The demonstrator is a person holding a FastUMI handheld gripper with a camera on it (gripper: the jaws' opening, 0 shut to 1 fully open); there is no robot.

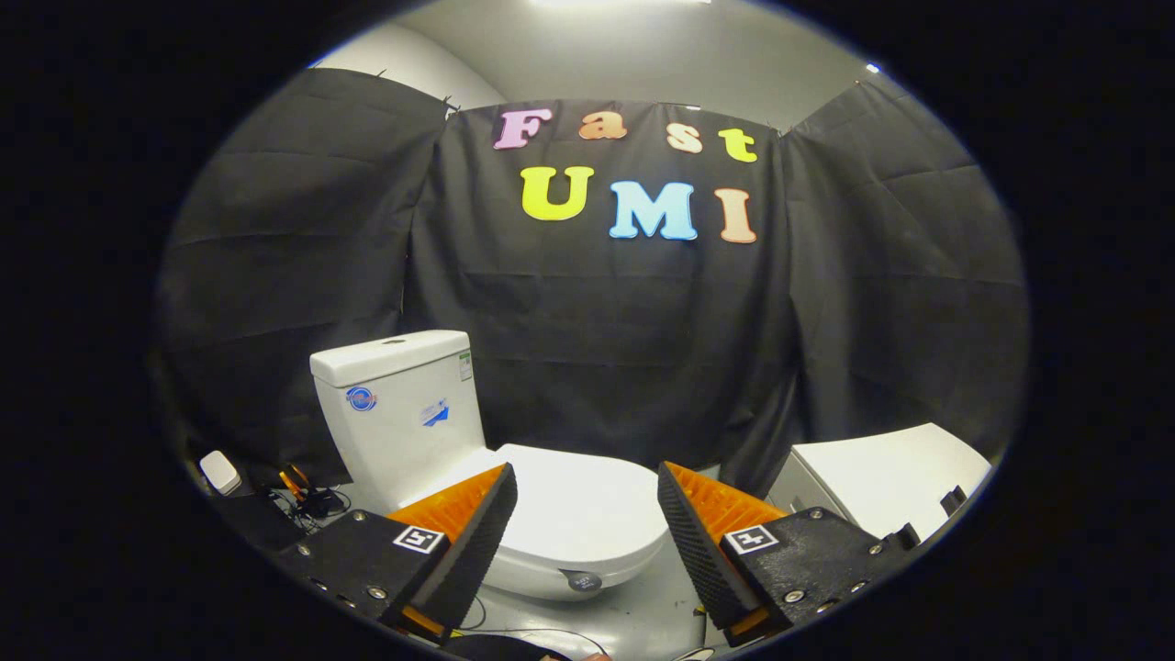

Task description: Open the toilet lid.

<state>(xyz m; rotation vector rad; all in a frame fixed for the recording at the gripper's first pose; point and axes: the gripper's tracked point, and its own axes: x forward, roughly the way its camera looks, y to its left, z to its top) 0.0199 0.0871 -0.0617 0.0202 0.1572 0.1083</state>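
A white toilet stands just ahead of my fingers, its lid (578, 500) lying flat and closed on the bowl. The white tank (399, 404) rises behind the lid, to the left, against the black cloth wall. My gripper (587, 496) hovers above the lid's front part with its fingers wide apart and nothing held between them. The left finger (477, 542) covers the lid's left edge. The right finger (698, 542) stands just off the lid's right rim. A small dark round badge (582, 580) sits on the bowl's front below the lid.
A white box-like appliance (886, 482) stands to the right beyond the right finger. On the floor left of the tank lie a small white device (220, 473), dark gear and cables (312, 500). Pale floor (606, 624) runs below the bowl.
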